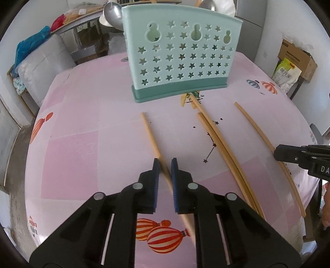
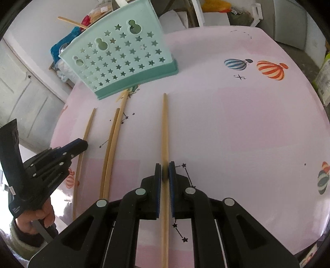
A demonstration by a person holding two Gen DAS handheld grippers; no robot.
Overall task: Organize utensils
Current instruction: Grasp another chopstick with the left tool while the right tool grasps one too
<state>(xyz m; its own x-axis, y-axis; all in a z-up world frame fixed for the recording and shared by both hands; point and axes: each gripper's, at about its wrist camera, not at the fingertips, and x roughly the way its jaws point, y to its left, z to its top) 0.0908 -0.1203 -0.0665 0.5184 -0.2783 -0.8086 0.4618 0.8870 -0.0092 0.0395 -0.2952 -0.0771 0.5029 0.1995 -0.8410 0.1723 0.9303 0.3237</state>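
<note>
A mint-green utensil holder (image 1: 179,59) with star holes stands on the pink table; it also shows in the right wrist view (image 2: 121,55). Several wooden chopsticks lie in front of it. My left gripper (image 1: 165,162) has its jaws close around one chopstick (image 1: 150,134), with a small gap still showing. My right gripper (image 2: 165,169) is shut on another chopstick (image 2: 165,127) that points toward the holder. Two chopsticks (image 2: 112,144) lie side by side between the grippers. The right gripper shows at the left view's right edge (image 1: 277,152); the left gripper shows in the right view (image 2: 82,144).
The round table (image 2: 247,123) has a pink cloth with balloon prints. Metal ladles (image 1: 112,12) and chopsticks stand in the holder. A grey chair (image 1: 41,68), boxes and bags (image 1: 288,68) surround the table. The table edge curves close on both sides.
</note>
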